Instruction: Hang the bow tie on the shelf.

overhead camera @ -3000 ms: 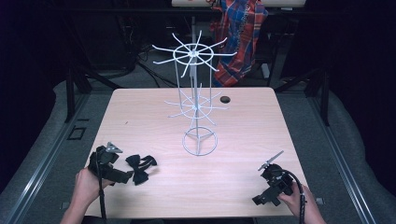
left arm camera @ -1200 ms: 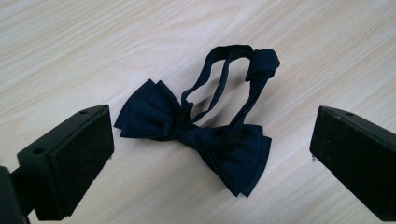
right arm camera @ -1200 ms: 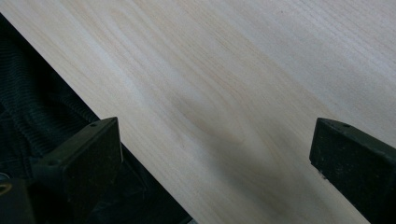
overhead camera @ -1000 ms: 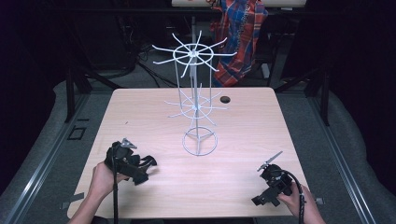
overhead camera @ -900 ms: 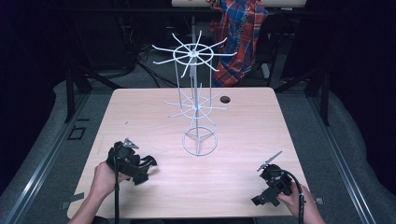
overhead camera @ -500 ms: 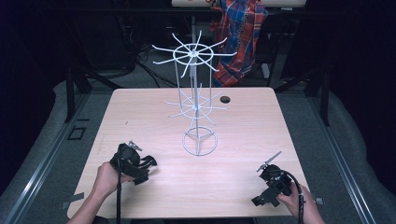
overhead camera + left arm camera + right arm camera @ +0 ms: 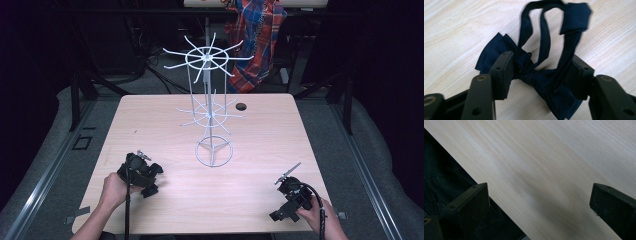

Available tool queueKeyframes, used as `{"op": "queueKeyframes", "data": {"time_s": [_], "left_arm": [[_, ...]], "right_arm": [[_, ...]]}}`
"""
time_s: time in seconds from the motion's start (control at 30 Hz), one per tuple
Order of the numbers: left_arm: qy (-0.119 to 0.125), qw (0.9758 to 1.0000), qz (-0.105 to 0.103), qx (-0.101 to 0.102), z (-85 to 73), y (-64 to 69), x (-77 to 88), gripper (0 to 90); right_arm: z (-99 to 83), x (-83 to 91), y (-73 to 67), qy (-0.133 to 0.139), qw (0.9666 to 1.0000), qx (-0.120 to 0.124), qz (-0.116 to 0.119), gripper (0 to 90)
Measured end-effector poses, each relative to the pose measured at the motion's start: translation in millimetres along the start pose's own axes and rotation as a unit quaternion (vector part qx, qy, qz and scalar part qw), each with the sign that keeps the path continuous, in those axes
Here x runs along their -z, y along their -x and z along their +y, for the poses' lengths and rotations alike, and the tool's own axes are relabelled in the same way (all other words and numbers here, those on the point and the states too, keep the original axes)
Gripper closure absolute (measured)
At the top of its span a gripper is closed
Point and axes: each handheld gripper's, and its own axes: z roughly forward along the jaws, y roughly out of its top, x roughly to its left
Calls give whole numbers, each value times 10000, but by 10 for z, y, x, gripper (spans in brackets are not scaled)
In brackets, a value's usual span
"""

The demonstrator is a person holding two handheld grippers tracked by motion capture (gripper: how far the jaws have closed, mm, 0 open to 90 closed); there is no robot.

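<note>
A dark navy bow tie [image 7: 536, 77] with a looped strap lies on the wooden table [image 7: 260, 135] at the front left. My left gripper [image 7: 541, 67] straddles its knot, and its jaws have just been closing. The pads [image 7: 504, 72] stand at the edges of the fabric with the knot between them, not squeezing it. From above, the left gripper [image 7: 149, 179] covers most of the bow tie [image 7: 156, 169]. My right gripper [image 7: 277, 216] rests near the front right edge, open, with bare wood between its jaws [image 7: 539, 195].
A white wire display rack [image 7: 212, 115] with two tiers of radiating hooks stands on a ring base mid-table. A small dark round spot [image 7: 241, 106] marks the table behind it. A plaid shirt [image 7: 257, 35] hangs beyond the far edge. Dark floor borders the table.
My left gripper has moved right and over the bow tie, and its jaws have narrowed around the knot. The right gripper has kept still.
</note>
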Motion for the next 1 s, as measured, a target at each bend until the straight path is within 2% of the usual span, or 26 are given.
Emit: {"op": "queueKeyframes", "data": {"time_s": [0.1,0.13,0.17,0.23,0.27,0.33,0.37,0.4,0.53,0.57,0.67,0.73,0.83,0.9,0.93,1.0], "left_arm": [[-11,9999,101,-2,3,1,-4,495],[-18,9999,146,-58,12,6,-11,512],[-41,9998,187,-83,20,12,-14,529],[-76,9992,338,-198,45,37,-24,560],[-106,9987,429,-270,58,54,-35,590],[-155,9981,481,-348,73,71,-39,593],[-150,9979,522,-359,73,79,-40,603],[-159,9978,527,-358,73,75,-36,612],[-135,9980,534,-319,62,49,-26,664],[-136,9978,552,-334,61,49,-23,692],[-102,9976,579,-356,60,52,-16,733],[-72,9974,599,-389,63,55,0,800],[-17,9979,556,-320,57,37,20,812],[64,9983,521,-258,48,12,47,827],[169,9988,425,-161,47,-4,79,831],[246,9989,387,-114,46,-12,99,832]], "right_arm": [[-2,-11,-1,73,10000,-46,25,22],[-1,-14,-7,95,9999,-89,65,23],[1,-8,0,20,10000,-8,-28,23],[8,9,6,-83,9999,60,-35,23],[-1,1,-2,-8,10000,-3,-47,24],[-4,-9,-9,68,10000,-70,12,24],[-1,-8,-1,26,10000,-33,30,24],[-4,-20,-4,97,9999,-77,54,24],[-1,-19,-2,82,9999,-67,59,25],[1,-10,2,16,10000,-22,-24,25],[-4,-16,-2,77,9999,-76,46,25],[-4,-16,-2,81,9999,-78,56,25],[-3,-16,2,78,9999,-63,50,26],[-6,-18,0,104,9999,-95,70,26],[-6,-8,8,32,10000,-30,-4,26],[-4,-4,13,8,10000,-7,-16,26]]}}
